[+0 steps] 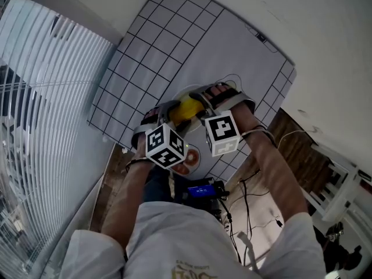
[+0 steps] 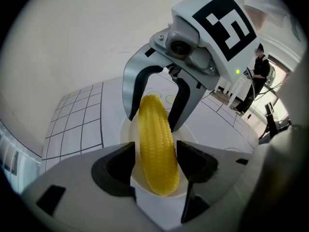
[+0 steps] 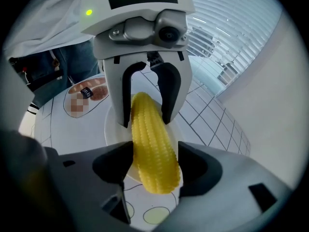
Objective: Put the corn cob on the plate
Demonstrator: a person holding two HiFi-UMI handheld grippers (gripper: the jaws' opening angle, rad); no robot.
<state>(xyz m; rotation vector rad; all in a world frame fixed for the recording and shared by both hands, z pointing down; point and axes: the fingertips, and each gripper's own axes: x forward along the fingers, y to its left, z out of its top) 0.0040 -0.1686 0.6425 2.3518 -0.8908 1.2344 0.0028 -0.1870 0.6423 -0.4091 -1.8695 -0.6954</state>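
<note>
Yellow corn cob (image 1: 185,108) sits just over the middle of the white plate (image 3: 113,129), with the right tool (image 3: 155,151) clamped on one end. The left tool (image 2: 155,151) is spread wide around the other end, barely clear of it. Best to settle the cob flat on the plate before the right tool opens, then lift both straight up.

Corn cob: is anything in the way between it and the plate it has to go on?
Nothing visible is in the way. The corn cob is directly over the white plate, and the part of the plate that shows around it is bare. Whether the cob already touches the plate cannot be told.
</note>
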